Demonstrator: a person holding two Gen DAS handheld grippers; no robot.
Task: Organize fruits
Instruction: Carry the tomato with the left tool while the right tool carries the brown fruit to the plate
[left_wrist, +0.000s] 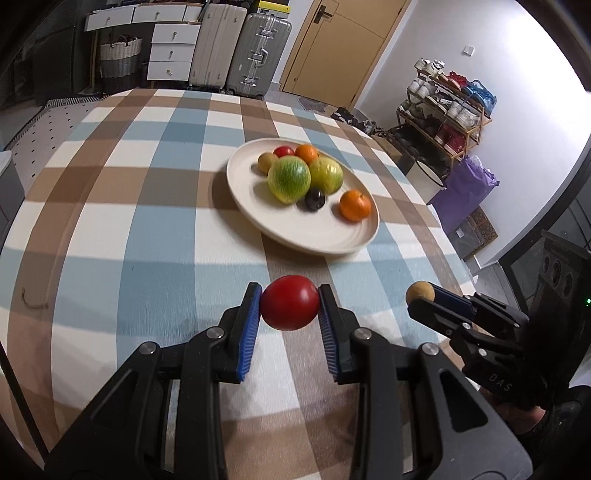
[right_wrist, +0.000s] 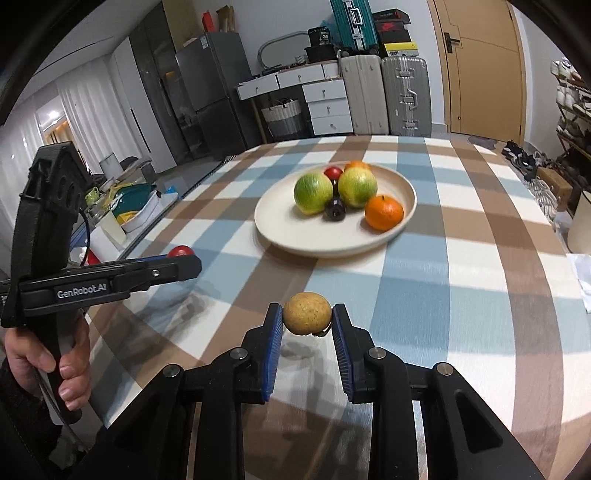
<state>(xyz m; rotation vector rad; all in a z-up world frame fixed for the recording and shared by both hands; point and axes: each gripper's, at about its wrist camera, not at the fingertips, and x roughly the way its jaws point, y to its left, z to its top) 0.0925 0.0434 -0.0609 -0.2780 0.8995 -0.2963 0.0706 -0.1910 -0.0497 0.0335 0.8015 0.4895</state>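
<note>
Both grippers carrying fruit, plate waiting ahead.

Left gripper (left_wrist: 290, 308), bottom centre of its own view, is clamping a round glossy red fruit (left_wrist: 290, 307) between blue ribbed pads (left_wrist: 250, 325), squeezed at its widest part so it is not slipping. Right gripper (right_wrist: 307, 314), bottom centre of the right view, is pinching a small tan speckled round fruit (right_wrist: 307, 313) the same way; the shadow on the cloth beneath suggests it is hanging clear. Both are pointing toward the round cream ceramic plate (left_wrist: 325, 236), mid-frame, probably heading there. It is already holding two green-yellow fruits, two oranges, a dark plum-like fruit, a red one and a small tan one. The blue, brown and white checked tablecloth (left_wrist: 147, 229) is lying underneath. A hand (right_wrist: 51, 365), lower left of the right view, is gripping the left tool's handle.
</note>
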